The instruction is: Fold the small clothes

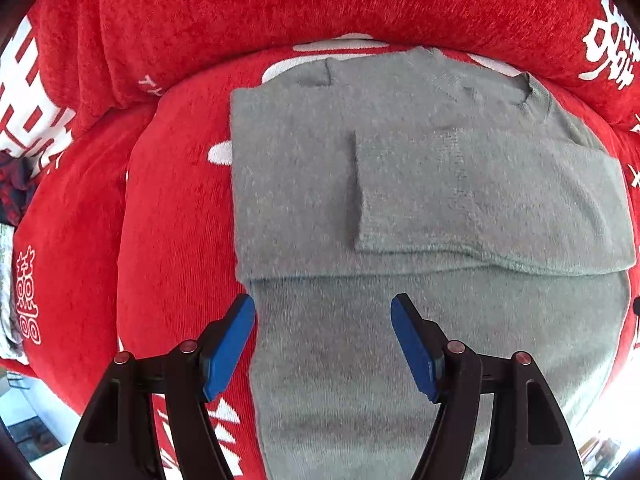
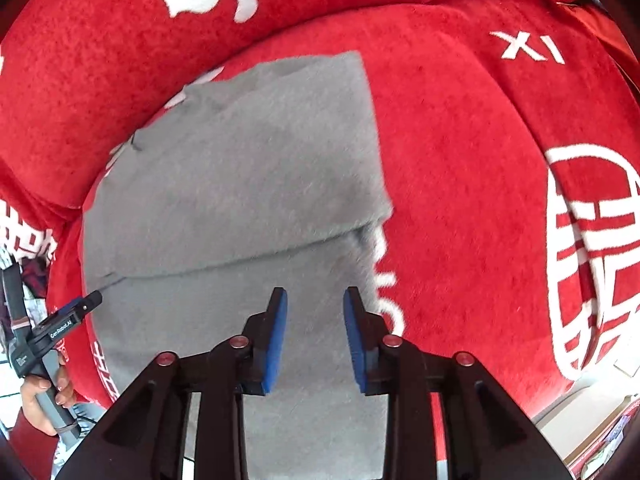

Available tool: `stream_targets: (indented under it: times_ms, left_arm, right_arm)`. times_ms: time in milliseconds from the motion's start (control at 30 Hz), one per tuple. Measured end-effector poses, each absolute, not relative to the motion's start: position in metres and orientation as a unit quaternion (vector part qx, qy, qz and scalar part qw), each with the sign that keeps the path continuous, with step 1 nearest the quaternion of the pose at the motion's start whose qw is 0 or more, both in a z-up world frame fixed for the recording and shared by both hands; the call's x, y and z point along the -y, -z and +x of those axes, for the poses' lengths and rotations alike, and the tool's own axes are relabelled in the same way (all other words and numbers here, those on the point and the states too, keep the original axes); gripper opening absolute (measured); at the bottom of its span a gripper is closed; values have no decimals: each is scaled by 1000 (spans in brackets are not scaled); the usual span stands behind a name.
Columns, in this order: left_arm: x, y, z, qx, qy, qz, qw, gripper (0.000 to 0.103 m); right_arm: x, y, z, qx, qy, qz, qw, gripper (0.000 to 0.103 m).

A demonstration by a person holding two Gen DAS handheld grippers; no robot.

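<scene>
both grippers, left (image 1: 323, 308) and right (image 2: 315, 300), hover open, empty, over grey sweater (image 1: 400, 184) on red blanket (image 1: 172, 200)

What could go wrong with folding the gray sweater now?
1. Both grippers, left and right, hover open over the sweater, holding nothing. A pinch might catch only the top layer, so the fold could slip.
2. The sleeve folded across the front lies loose; lifting the bottom part might drag it open.
3. The red blanket underneath is soft and bumpy, so fingers might grab it too.
</scene>
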State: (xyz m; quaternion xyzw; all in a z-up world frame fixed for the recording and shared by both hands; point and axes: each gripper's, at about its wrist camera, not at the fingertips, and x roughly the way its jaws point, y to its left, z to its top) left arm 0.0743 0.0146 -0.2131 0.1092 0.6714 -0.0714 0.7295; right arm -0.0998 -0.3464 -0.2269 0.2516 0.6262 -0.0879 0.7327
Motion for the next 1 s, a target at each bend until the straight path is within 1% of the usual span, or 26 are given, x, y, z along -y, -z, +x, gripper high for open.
stream_targets:
  times_ms: [167,300,500,733,933,1000]
  left_arm:
    - [-22,213,73,-677,69,93,727,72]
    - [-25,216,76,-679,67,104,724,72]
    - [-27,217,76,-687,71,104,716,72]
    - [-5,212,57,-690,63,128,709,72]
    - [19,197,38,-688,38,111,716,72]
    - [26,193,29,-688,33,102,718,72]
  right_arm:
    - [326,233,-108,-643,72,250,721,36]
    - [302,239,-106,-655,52,237,716,37]
    - [281,247,-106,-665,38,252,702,39]
    - [297,246,-111,-660,34,261,703,42]
    - [325,240,-119,-656,15,270,705,43]
    - [334,238,-120,-657,5,261,708,47]
